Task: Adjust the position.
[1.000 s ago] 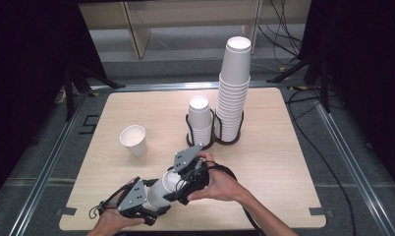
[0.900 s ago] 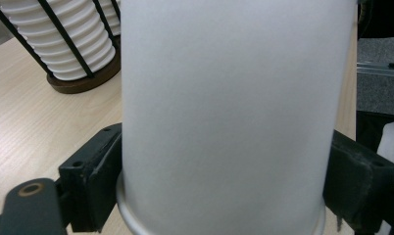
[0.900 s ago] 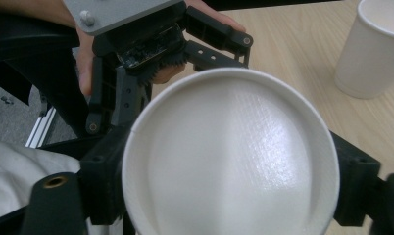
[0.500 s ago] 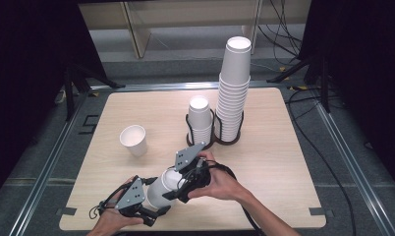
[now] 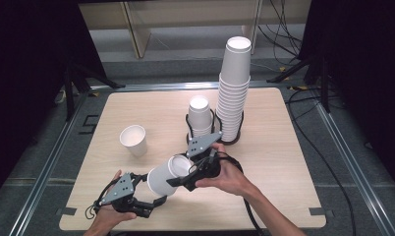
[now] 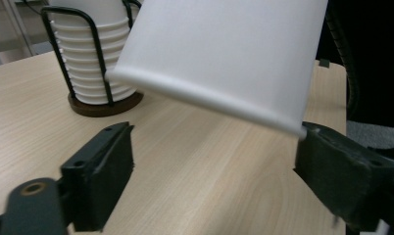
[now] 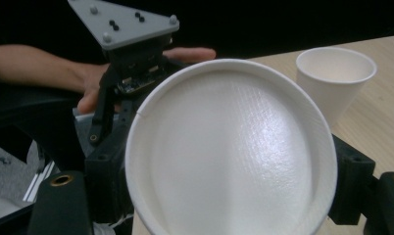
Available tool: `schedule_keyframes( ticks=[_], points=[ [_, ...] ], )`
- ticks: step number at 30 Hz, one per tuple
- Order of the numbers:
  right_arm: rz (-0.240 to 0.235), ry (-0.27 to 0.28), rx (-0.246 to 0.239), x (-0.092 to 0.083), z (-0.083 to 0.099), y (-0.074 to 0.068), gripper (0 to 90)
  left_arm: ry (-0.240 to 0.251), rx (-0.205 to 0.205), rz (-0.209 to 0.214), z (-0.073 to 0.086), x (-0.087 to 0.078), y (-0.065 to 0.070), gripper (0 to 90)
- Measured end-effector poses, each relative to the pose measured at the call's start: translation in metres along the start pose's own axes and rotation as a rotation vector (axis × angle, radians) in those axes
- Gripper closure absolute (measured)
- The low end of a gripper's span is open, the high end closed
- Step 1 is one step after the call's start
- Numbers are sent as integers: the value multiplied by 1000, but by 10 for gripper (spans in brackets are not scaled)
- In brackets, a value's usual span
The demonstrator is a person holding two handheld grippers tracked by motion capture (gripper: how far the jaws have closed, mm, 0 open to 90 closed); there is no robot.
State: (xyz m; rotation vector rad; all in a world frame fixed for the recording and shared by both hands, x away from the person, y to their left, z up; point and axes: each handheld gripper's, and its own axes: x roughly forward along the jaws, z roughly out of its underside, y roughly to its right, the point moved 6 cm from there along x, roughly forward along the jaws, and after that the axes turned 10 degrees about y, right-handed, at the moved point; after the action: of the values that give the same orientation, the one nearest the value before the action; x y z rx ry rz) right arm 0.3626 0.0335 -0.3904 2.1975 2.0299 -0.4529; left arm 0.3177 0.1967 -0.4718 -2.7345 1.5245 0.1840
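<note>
The work is partly done. One lone cup already stands upright on the bench, well apart from the wire holder at the back. The holder carries a short stack and a tall stack, so many cups are still left to deal out. A second paper cup is in hand above the near part of the bench, lying on its side in the air and not yet set down.

The right gripper grasps this paper cup. In the right gripper view its fingers clamp the rolled rim from both sides, and the open mouth faces the camera. The cup's base points toward the left gripper.

The left gripper's fingers have just been closing, yet the left gripper view shows them released. They stand apart with bare bench between them and nothing pinched. The cup hangs just above and beyond their tips, its edge close to the farther finger — whether it touches cannot be told.

What remains, by the look of it, is to turn the cup upright and stand it on the bench.
</note>
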Motion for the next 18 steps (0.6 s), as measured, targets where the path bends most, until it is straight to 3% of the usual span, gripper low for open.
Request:
schedule_keyframes(
  ticks=[4,11,13,15,18],
  points=[
    [33,68,30,-12,-6,8,243,17,-35,-11,-1,0,-3,146],
    [31,174,88,-19,-10,14,242,71,-80,-4,-6,1,-2,146],
    [23,181,120,-18,-9,13,243,76,-93,-16,-6,1,-2,146],
    [22,198,106,-16,-8,14,242,75,-95,-17,-6,1,-2,146],
    [-1,198,135,-11,-5,11,243,69,-97,-30,-7,-1,-3,146]
  ],
)
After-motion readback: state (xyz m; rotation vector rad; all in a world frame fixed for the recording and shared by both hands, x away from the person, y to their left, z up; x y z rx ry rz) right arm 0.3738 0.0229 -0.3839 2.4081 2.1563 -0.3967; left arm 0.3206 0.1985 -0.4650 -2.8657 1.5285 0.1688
